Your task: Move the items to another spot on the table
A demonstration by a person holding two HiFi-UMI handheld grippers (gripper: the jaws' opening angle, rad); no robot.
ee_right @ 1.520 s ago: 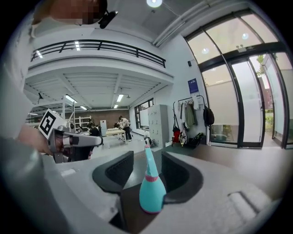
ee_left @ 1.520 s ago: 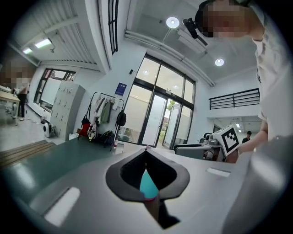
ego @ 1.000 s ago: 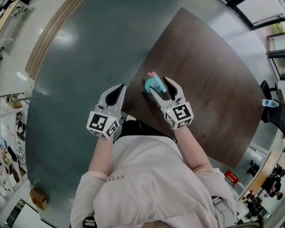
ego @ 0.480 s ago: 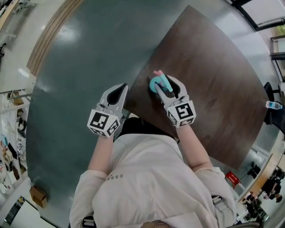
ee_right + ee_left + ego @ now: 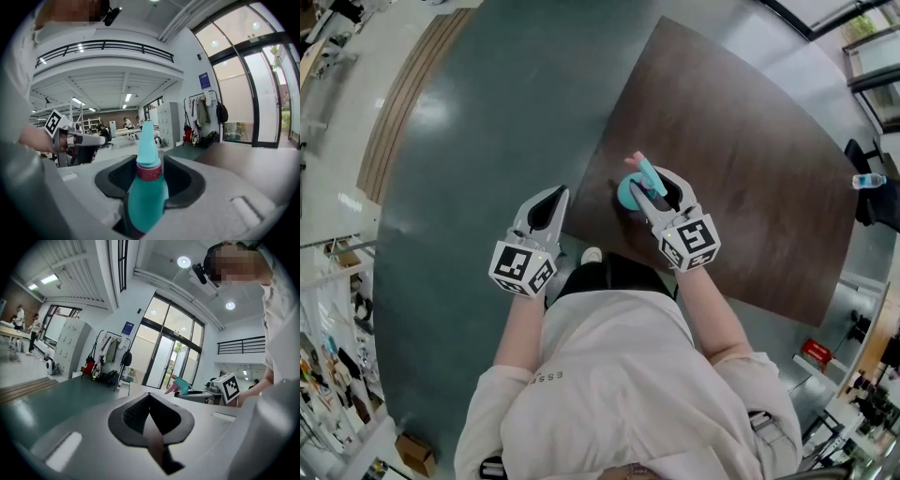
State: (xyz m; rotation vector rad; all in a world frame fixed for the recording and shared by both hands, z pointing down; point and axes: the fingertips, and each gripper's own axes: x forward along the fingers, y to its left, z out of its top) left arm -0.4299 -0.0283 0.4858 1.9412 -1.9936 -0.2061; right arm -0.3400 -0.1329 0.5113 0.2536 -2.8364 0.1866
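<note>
Your left gripper [image 5: 551, 195] hangs beside the table [image 5: 741, 141], claw pressed together, empty. Your right gripper [image 5: 654, 180], spread wide a second ago, is closing onto the teal bottle [image 5: 628, 193] at the table's near edge, so it is nearly ready to lift.

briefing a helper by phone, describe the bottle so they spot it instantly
On the dark brown table, near the person's edge, the teal bottle sits between the right gripper's closing jaws. Its maroon collar and tapered teal cap single it out.
</note>
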